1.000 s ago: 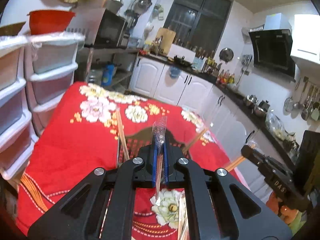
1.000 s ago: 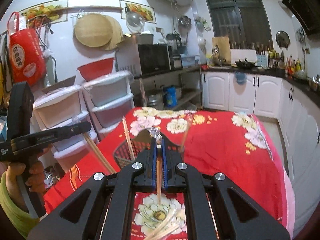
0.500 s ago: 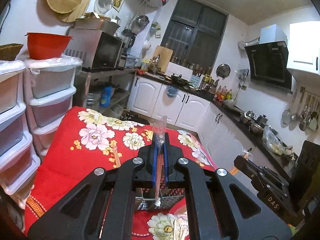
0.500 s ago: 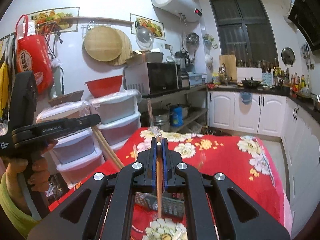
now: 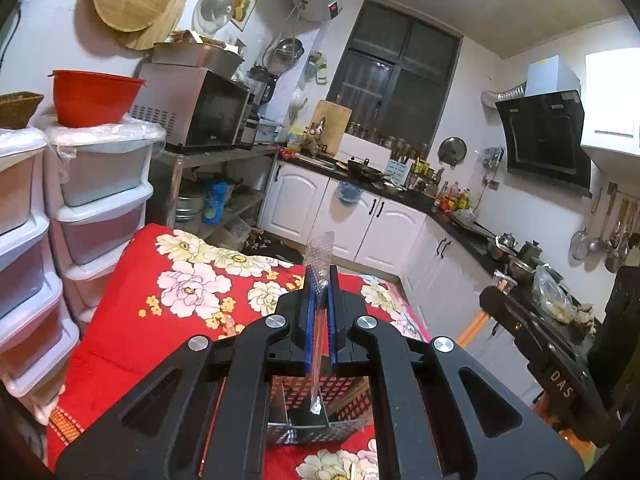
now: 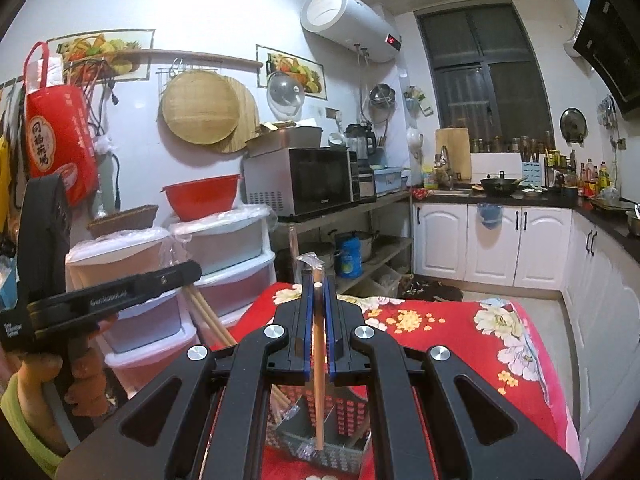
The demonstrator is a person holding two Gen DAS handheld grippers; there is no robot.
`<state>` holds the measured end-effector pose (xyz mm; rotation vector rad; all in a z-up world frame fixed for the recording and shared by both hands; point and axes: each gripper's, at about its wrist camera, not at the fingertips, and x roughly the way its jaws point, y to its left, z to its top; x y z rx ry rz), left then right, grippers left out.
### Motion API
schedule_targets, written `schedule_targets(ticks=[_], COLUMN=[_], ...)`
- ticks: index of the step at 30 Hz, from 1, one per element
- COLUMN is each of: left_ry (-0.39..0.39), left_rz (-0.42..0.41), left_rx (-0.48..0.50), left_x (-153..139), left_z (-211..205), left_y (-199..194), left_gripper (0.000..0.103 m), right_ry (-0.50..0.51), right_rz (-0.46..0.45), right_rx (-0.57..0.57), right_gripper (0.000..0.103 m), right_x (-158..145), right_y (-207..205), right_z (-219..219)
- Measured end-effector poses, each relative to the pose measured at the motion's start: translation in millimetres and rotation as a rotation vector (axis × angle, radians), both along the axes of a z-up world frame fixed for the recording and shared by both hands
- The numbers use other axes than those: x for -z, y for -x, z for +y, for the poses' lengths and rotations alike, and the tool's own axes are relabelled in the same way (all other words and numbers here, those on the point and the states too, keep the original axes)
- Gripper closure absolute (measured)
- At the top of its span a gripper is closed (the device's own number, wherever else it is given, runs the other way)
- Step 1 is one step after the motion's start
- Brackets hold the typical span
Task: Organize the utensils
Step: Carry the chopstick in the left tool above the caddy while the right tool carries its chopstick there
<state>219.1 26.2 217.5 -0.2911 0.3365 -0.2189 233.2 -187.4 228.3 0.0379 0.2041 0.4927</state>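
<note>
My left gripper [image 5: 319, 294] is shut on a pair of chopsticks in a clear wrapper [image 5: 317, 344], held upright. Its lower end hangs over a black mesh utensil holder [image 5: 344, 428] on the red floral tablecloth [image 5: 132, 308]. My right gripper [image 6: 318, 292] is shut on a wooden chopstick [image 6: 319, 360] with a clear wrapper, whose tip hangs above the same holder [image 6: 344, 412]. In the left wrist view the right gripper [image 5: 496, 296] shows at the right edge. The right wrist view has the left gripper [image 6: 188, 274] at the left, in a person's hand [image 6: 84, 376].
Stacked plastic drawers [image 5: 100, 200] with a red bowl [image 5: 94, 98] stand left of the table. A microwave [image 6: 304, 180] sits on a metal shelf behind. White cabinets [image 6: 492, 240] and a cluttered counter line the far wall. Other chopsticks [image 6: 280, 400] lean in the holder.
Both grippers have risen with their chopsticks. The table and the mesh holder have dropped lower in both views, and the chopstick ends now hang higher over the holder.
</note>
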Motion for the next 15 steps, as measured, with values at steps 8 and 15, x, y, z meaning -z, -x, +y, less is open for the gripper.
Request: schedule_targets(ticks=[8,15], left_ry=[0.011,0.005], left_rz=[0.026,0.056], left_rx=[-0.001,-0.001], left_x=[7,20], left_z=[-4,-8], left_y=[-19,-32], left_gripper=[0.102,0.102], right_ry=[-0.002,-0.008], right_rz=[-0.014,-0.001], right_rx=[0.034,0.044], right_gripper=[0.098,0.098], right_x=[2,12], right_y=[-21,-34], right_z=[1,0])
